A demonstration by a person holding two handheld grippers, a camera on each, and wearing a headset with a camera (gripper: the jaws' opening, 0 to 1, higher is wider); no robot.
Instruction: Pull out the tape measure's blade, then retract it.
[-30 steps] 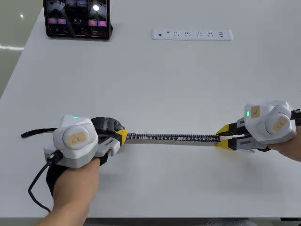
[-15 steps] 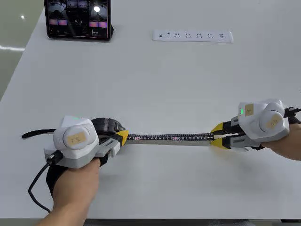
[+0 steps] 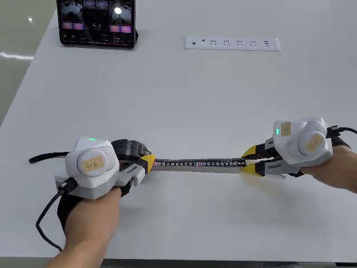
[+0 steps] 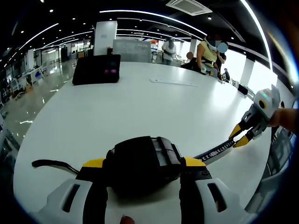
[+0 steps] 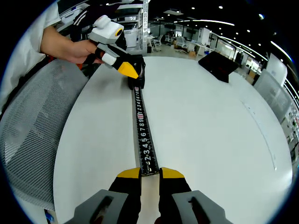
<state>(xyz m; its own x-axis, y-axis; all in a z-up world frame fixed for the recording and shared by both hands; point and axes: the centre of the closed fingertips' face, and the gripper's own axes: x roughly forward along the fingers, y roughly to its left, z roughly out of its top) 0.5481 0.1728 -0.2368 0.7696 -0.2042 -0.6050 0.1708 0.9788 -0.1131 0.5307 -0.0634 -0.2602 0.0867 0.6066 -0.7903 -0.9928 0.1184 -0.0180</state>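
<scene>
1. Bottom left of the head view: left hand [image 3: 89, 215] wrapped round the left gripper [image 3: 144, 163], with a black cable [image 3: 43, 223] looping from its rear toward the lower edge. Left side of the right gripper view: a grey mesh chair [image 5: 32, 130] beside the table's rim.
2. Clamped between that gripper's jaws, which are narrowed to the body's width: the black tape measure case [image 3: 129, 149], resting on the white table [image 3: 195, 100]. Same hold at bottom centre of the left gripper view, with a yellow tip against each flank of the tape measure case [image 4: 145, 158].
3. Trailing left from the case along the table: a thin black strap [image 3: 47, 157].
4. Running right from the case across the middle of the head view: the blade [image 3: 198, 163], drawn out and straight, numbers up. Touching the table or just above it, cannot tell.
5. Right of the head view: right hand [image 3: 337, 170] round the right gripper [image 3: 248, 162], jaws almost together and pinching the blade's free end. Bottom centre of the right gripper view: two yellow tips with a slim gap and the blade's end between them. From there, the numbered blade climbs the frame to the case at upper left.
6. Farther up, right of centre in the head view: a white power strip [image 3: 231, 43] lying flat, well apart from the tape.
7. Upper left of the head view: a dark tablet [image 3: 97, 22] propped upright, screen lit.
8. Top right of the left gripper view, beyond the table's far end: several people [image 4: 208, 51].
</scene>
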